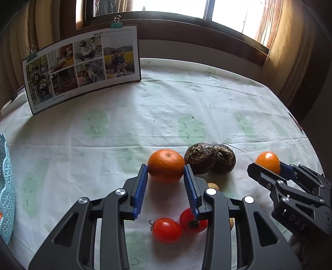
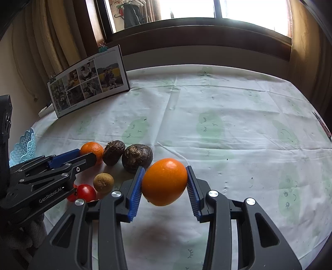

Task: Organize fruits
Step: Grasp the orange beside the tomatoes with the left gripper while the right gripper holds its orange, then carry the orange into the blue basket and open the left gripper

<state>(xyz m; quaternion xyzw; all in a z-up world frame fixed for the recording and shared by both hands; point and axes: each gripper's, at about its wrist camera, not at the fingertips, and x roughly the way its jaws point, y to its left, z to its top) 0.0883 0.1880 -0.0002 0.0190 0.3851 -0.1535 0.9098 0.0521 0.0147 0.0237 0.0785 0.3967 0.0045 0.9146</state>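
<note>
Right gripper (image 2: 165,182) pinching a smooth orange fruit (image 2: 164,181) between the blue pads (image 2: 136,194), lifted above the tablecloth (image 2: 228,128), with a soft shadow on the cloth below. Seen also from the left wrist view at the right edge, same fruit (image 1: 267,162) at the tip of the right gripper (image 1: 267,166).

Left gripper (image 1: 166,168) spread around a second orange (image 1: 166,165), resting on the cloth; tips of both pads (image 1: 141,188) just beside its sides, real contact impossible to tell. Just right of this orange, two dark brown rough fruits (image 1: 209,157), touching each other. Near the camera, under the left gripper, two small red tomatoes (image 1: 166,229) side by side, one partly hidden behind the right finger. Small brownish round fruit (image 2: 103,182) between the tomatoes and the dark pair, clear in the right wrist view.

Light blue lace-pattern basket (image 1: 6,187) at the far left edge of the table. Photo calendar (image 1: 83,68) standing at the back left, held with clips, below the window (image 1: 170,8).
</note>
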